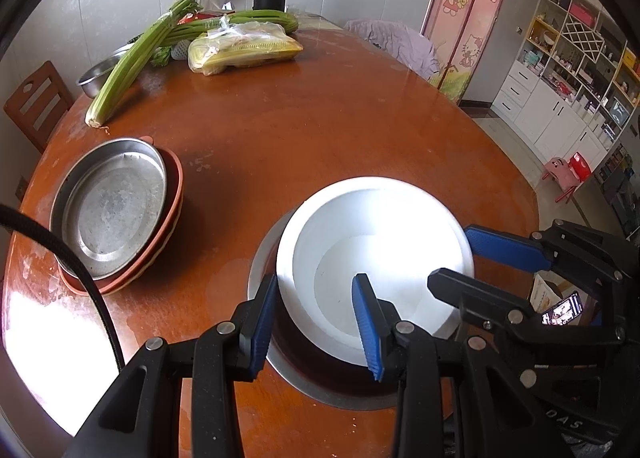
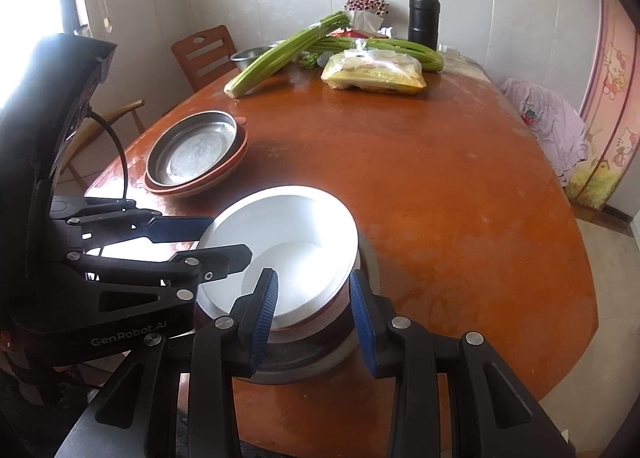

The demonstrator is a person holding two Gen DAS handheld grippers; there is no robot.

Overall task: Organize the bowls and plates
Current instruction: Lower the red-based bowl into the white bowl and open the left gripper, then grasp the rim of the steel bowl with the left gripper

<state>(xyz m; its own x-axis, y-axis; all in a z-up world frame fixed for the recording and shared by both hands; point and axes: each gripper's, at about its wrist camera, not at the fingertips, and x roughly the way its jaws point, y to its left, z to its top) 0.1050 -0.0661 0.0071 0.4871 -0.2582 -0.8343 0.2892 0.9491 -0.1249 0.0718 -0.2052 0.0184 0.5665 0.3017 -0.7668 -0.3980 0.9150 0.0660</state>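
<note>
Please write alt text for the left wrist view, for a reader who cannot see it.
Two claws, left and right, grip the rim of a white bowl sitting in a metal bowl on a brown table. A metal plate lies at left.

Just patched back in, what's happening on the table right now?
Both handheld grippers are clamped on the rim of the white bowl, one on each side: the left gripper on its near-left edge, the right gripper on the opposite edge. The bowl sits inside a shallow metal basin on the wooden table. Off to the left, a steel plate is already nested in a reddish-brown dish. Celery and bagged corn lie untouched at the far end.
</note>
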